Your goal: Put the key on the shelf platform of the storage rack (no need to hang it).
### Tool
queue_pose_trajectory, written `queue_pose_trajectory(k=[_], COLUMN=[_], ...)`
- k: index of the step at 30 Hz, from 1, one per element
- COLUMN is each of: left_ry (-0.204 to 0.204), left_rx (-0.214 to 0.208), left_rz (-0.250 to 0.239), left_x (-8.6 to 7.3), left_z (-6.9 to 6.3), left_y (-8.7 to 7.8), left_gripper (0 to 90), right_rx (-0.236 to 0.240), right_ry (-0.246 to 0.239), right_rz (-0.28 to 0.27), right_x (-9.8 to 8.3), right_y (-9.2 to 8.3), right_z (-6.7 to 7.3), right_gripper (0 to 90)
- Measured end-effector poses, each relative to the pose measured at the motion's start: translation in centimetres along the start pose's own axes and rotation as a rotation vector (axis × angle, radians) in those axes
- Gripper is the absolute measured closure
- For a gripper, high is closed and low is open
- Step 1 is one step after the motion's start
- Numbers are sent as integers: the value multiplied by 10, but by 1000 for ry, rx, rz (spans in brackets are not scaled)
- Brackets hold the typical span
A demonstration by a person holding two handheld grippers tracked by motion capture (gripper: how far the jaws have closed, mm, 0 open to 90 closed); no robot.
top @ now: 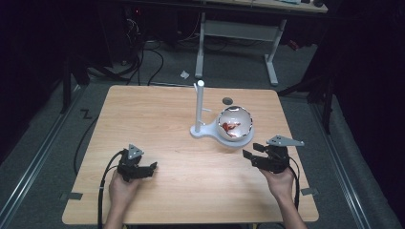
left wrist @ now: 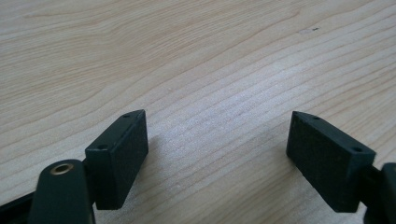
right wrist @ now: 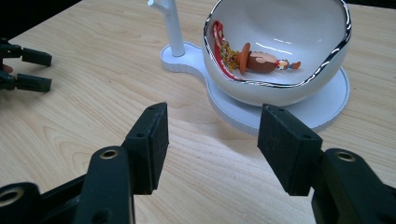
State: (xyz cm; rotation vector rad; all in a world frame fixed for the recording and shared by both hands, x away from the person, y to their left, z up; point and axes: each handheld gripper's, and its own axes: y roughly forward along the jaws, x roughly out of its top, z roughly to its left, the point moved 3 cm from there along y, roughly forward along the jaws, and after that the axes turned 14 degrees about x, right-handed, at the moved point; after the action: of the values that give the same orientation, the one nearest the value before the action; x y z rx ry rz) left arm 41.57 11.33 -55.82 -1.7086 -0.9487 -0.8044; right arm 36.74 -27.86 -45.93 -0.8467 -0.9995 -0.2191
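Two grippers rest low over a light wooden surface (top: pixel 162 119), one in each of the person's hands. The left gripper (top: pixel 152 167) sits near the front left of the surface, its jaws spread wide with nothing between them; in the left gripper view (left wrist: pixel 217 140) they frame bare wood grain, and the outer part of each jaw is cut off by the picture's lower edge. The right gripper (top: pixel 248 155) is at the front right, jaws likewise wide apart and empty, aimed toward a white bowl (top: pixel 235 123) just ahead of them but not touching it. In the right gripper view (right wrist: pixel 212 140) the bowl (right wrist: pixel 280 88) has a shiny metallic rim and stands on the round end of a white stand (right wrist: pixel 327 105). A thin white post (right wrist: pixel 173 28) rises from the stand's narrower end, beside the bowl; its top is cut off in this view, while the high view shows the post (top: pixel 198 107) ending in a small knob. Inside the bowl lies a small figure (right wrist: pixel 254 59) in red, orange and brown, lying on its side against the inner wall; its exact form is hard to make out. A small dark round spot (top: pixel 228 100) lies on the surface behind the bowl, too small to identify. The left gripper also appears at the left edge of the right gripper view, partly cut off.
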Motion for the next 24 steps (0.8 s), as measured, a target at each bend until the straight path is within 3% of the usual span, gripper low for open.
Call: queue_pose_trajectory(k=[10,24], left_ry=[0,0], left_rx=[0,0], left_rz=[0,0], left_x=[0,0], left_z=[0,0], left_y=[0,0], left_gripper=[210,210], right_rx=[29,61], right_ry=[14,36], right_rz=[-6,33], right_x=[-9,-21], right_y=[13,37], right_z=[1,6], right_gripper=[434,442])
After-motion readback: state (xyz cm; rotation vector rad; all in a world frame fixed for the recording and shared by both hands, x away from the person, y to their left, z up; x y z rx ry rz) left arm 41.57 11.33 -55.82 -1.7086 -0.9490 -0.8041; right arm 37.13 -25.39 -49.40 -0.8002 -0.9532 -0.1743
